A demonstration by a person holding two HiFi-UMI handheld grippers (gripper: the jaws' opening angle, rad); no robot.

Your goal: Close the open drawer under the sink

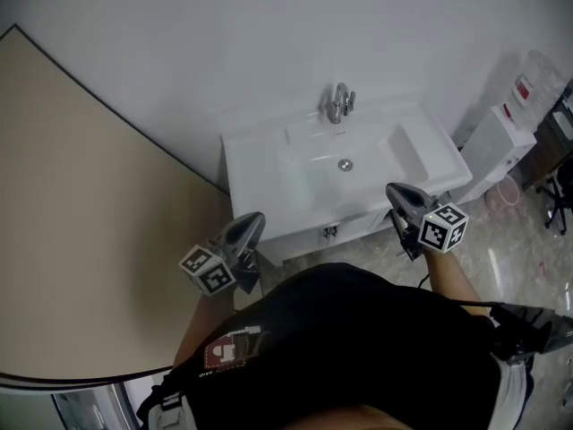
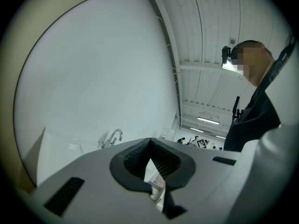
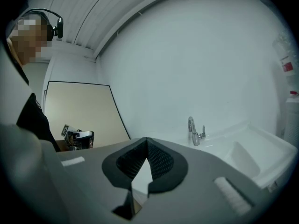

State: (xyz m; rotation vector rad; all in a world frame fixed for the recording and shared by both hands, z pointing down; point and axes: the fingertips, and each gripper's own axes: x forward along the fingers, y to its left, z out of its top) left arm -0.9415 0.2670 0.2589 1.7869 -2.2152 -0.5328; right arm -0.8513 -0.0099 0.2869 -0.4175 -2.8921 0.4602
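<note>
Sink ahead, between left tool and right tool — faucet at its back, against wall; drawer beneath sink, between tools.

The drawer under the sink is showing only as a thin white strip, too small to tell if it is open or shut, while the person's black shirt is hiding what is below it and the picture's edge is cutting off the dark furniture on the right.
</note>
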